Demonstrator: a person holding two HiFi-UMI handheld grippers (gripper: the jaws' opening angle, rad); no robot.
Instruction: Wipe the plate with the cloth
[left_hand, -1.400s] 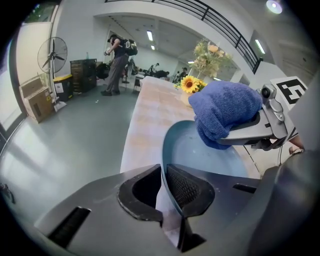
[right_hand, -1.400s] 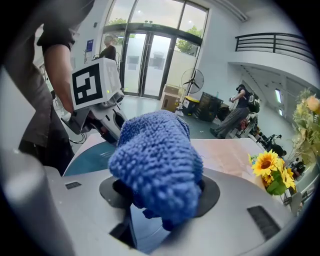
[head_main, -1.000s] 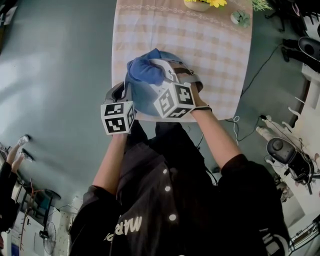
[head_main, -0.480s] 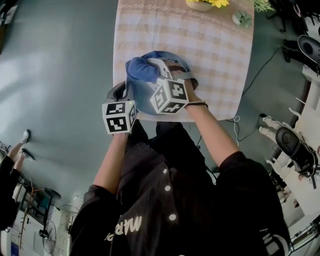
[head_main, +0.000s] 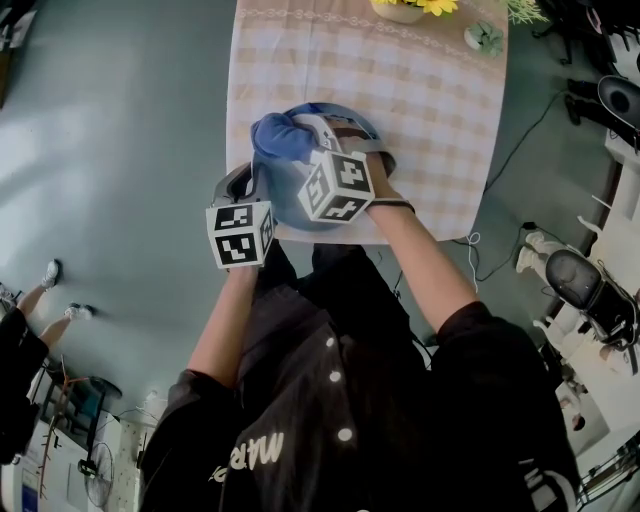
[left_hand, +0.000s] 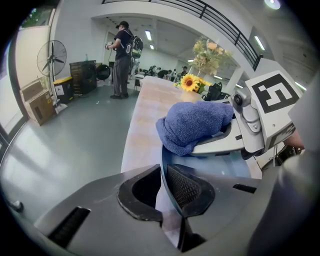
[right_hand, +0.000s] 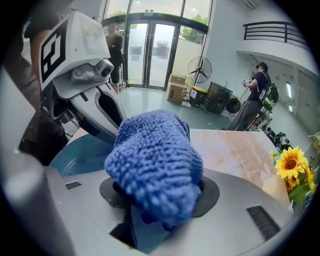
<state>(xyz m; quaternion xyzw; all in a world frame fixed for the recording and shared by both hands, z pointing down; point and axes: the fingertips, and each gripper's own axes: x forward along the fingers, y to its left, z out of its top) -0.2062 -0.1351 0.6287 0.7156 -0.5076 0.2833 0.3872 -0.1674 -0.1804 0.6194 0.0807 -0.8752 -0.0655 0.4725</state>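
Observation:
A blue plate (head_main: 292, 200) is tilted above the table's near edge. My left gripper (head_main: 252, 186) is shut on its left rim; in the left gripper view the thin rim (left_hand: 163, 167) runs between the two dark pads (left_hand: 187, 189). A bunched blue cloth (head_main: 281, 140) is clamped in my right gripper (head_main: 300, 142), which presses it on the plate's upper left part. The right gripper view shows the cloth (right_hand: 155, 159) filling the jaws, with the plate (right_hand: 80, 152) and my left gripper (right_hand: 82, 75) behind it. The cloth (left_hand: 195, 125) lies over the plate's far rim.
The table (head_main: 420, 100) has a checked pink cloth. A vase of yellow flowers (head_main: 405, 8) and a small green object (head_main: 482, 38) stand at its far end. Grey floor lies to the left. A person (left_hand: 122, 55) and a fan (left_hand: 51, 57) are far off.
My right gripper with the cloth has shifted slightly left and lower against the plate. The left gripper and the plate have kept still.

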